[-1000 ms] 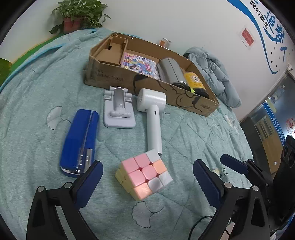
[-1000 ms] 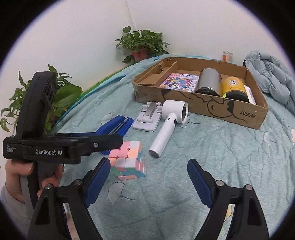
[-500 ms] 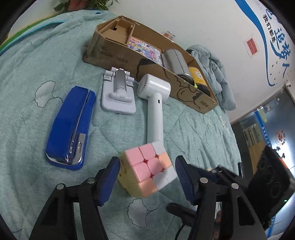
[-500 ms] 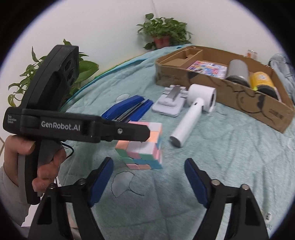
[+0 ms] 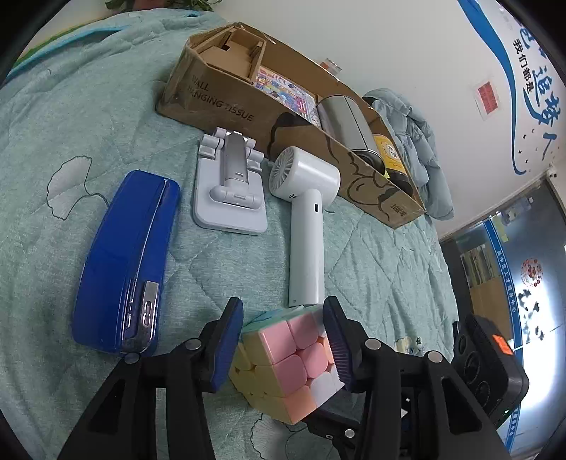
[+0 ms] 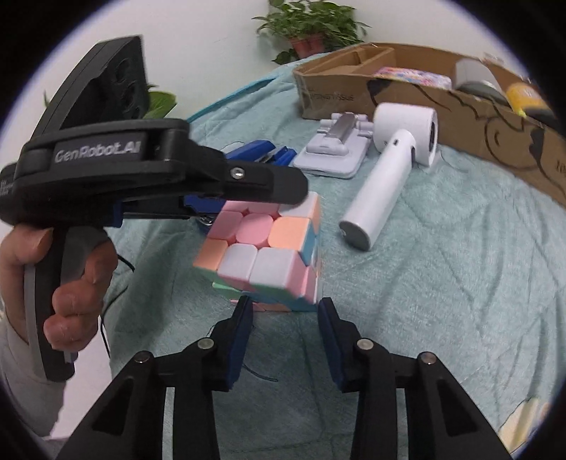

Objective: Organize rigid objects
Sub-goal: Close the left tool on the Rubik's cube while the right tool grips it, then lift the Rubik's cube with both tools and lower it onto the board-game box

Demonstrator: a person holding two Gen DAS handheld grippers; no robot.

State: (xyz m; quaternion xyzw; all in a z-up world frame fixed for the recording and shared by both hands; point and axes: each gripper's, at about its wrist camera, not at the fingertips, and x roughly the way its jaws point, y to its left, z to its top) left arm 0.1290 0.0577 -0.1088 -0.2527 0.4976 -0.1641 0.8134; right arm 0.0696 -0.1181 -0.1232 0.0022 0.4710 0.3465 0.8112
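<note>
A pastel puzzle cube [image 5: 293, 361] lies on the teal quilt, with my left gripper [image 5: 283, 346] around it. Its jaws are closing, and both blue pads touch the cube's left and right sides. In the right wrist view one of the left gripper's black fingers [image 6: 247, 180] crosses the far top edge of the cube [image 6: 261, 254]. My right gripper [image 6: 284, 318] points at the cube's near lower edge. Its jaws are closing too, and the tips stand apart just short of the cube. A blue stapler [image 5: 123, 262], a white phone stand [image 5: 230, 191] and a white handheld fan [image 5: 306, 219] lie beyond.
A low cardboard box [image 5: 219, 102] at the back holds a colourful booklet [image 5: 283, 88], a silver can [image 5: 345, 120] and a yellow-labelled jar [image 5: 389, 155]. A grey padded jacket [image 5: 414, 134] lies behind it. A hand [image 6: 70, 283] holds the left gripper's handle. Potted plants [image 6: 311, 28] stand by the wall.
Both grippers have come down toward the cube and narrowed. The left one's pads have gone from wide apart to touching the cube's sides. The right one now sits close in front of it.
</note>
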